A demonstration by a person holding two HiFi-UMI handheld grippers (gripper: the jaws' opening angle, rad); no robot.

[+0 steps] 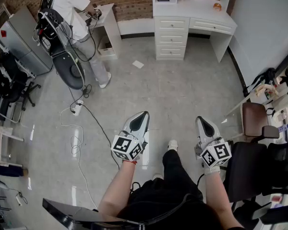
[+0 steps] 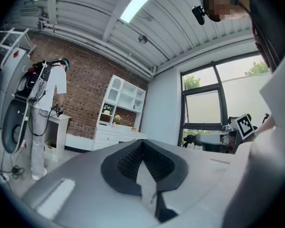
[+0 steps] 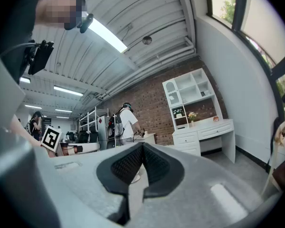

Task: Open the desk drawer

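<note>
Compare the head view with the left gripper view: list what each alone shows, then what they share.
Head view only: the wearer's legs, a sheet of paper, a brown chair. Left gripper view only: the ceiling light, the window. Both: the white desk with drawers shut, the person in white, and the left gripper, jaws together.

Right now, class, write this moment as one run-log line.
task: not started | left gripper: shut, empty | right gripper: shut, empty | desk: across room | drawers: closed

A lab-like workroom: brick wall, white desk, floor cables, equipment racks, another person.
</note>
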